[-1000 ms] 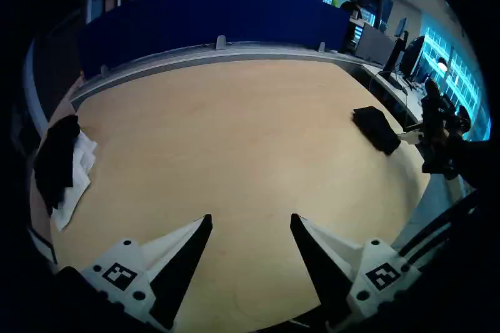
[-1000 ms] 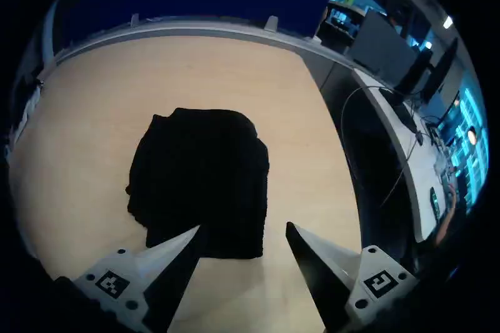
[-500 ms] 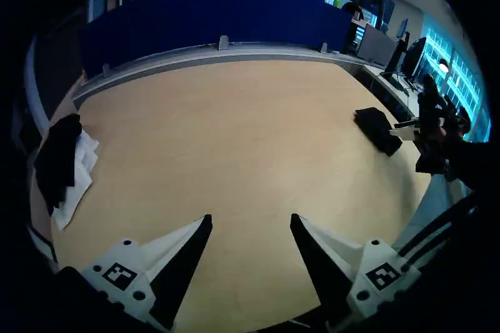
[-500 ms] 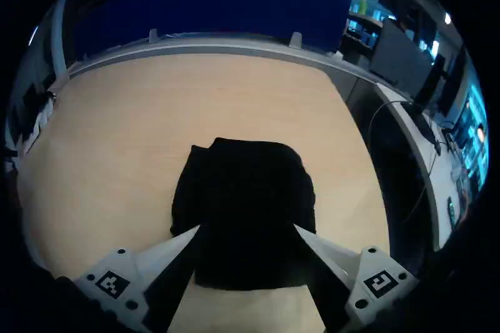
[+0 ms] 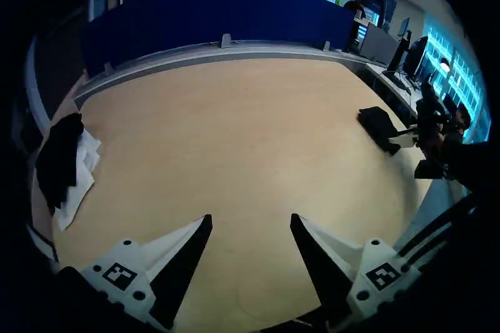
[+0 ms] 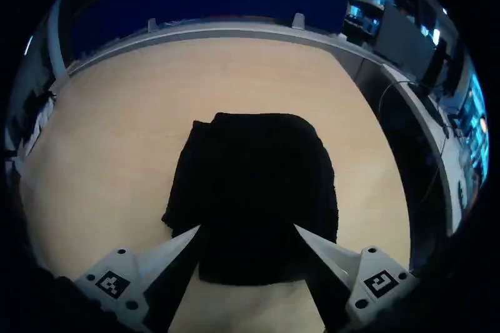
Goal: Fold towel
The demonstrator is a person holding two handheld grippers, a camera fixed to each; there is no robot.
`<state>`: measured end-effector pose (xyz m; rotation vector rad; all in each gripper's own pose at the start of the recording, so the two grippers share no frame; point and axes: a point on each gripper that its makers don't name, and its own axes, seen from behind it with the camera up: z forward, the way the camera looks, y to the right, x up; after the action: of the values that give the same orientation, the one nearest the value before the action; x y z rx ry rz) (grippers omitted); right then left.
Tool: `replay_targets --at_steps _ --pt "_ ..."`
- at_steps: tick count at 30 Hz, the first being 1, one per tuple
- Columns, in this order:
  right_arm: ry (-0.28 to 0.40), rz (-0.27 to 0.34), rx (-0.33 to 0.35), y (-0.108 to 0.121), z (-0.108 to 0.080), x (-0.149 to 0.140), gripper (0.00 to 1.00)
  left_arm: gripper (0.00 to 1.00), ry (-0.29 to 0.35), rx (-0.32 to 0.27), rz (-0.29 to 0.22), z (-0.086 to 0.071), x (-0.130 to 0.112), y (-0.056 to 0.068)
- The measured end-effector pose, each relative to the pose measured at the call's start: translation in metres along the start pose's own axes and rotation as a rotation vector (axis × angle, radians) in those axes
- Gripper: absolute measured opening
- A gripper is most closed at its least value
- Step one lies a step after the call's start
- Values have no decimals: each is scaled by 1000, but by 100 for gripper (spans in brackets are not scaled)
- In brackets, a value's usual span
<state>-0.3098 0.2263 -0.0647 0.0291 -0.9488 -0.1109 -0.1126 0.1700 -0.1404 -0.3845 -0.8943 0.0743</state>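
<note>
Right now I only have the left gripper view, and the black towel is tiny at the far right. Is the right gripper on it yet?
Observer: The right gripper is open, its fingers either side of the near end of the black towel.
Operator: Is it pinching the cloth?
Observer: Not that I can see; the fingers stand wide apart and the towel lies flat on the table.
Operator: Is it folded?
Observer: It looks folded into a compact block, a lower layer peeking out along one side.

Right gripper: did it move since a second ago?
Yes. The right gripper went forward and left: the black towel, earlier ahead and left of it, now sits between its fingers.
</note>
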Motion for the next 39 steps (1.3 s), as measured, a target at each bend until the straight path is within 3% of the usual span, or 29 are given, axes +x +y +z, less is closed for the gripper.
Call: replay_targets --at_steps 6,15,23,29,33,39 --pt "57 -21 -1 3 -7 31 96 93 2 -2 -6 2 2 0" --pt "106 -3 0 6 20 83 96 93 -2 20 -14 3 0 -7" --pt "57 -6 -3 10 48 86 96 93 -7 47 -38 -1 -3 -17" --pt "23 -17 1 12 57 79 96 93 -8 51 -44 -2 -4 -19" --pt "48 -14 10 9 48 89 96 93 -7 52 -43 -1 -3 -20" --pt "151 7 16 5 12 120 96 93 5 50 -45 0 0 -23"
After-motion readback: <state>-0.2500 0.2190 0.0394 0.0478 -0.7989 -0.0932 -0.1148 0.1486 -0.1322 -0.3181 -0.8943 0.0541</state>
